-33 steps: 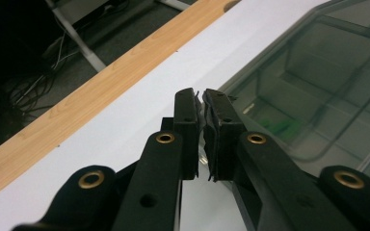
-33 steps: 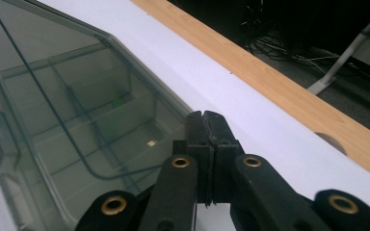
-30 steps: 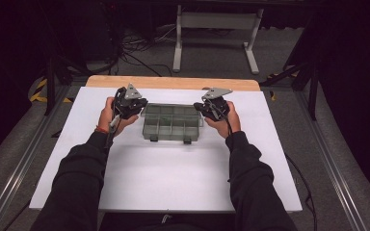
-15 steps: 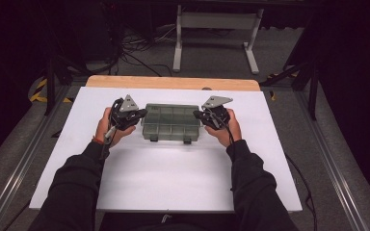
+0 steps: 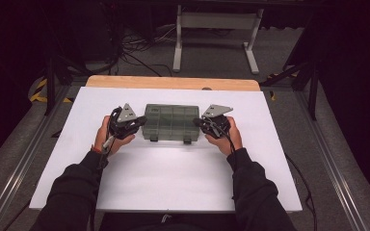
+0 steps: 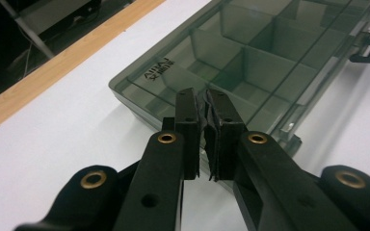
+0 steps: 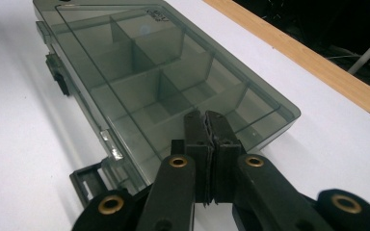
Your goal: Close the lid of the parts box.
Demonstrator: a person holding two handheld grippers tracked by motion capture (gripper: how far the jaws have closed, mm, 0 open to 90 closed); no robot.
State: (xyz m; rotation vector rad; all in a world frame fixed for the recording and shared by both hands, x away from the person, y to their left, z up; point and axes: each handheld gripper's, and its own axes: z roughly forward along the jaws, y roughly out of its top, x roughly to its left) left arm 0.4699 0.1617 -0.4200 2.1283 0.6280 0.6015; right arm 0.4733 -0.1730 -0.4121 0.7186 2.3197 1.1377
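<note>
The left claw (image 5: 136, 126) is pressed closed with nothing between its jaws, its tip at the left end of the smoky clear box (image 5: 172, 122). The right claw (image 5: 200, 123) is likewise closed and empty, at the box's right end. The box lies flat with its lid down, dividers showing through, in the middle of the white desk (image 5: 173, 178), two latches (image 5: 187, 141) on its near edge. A wooden strip (image 5: 173, 83) runs along the desk's far side.
</note>
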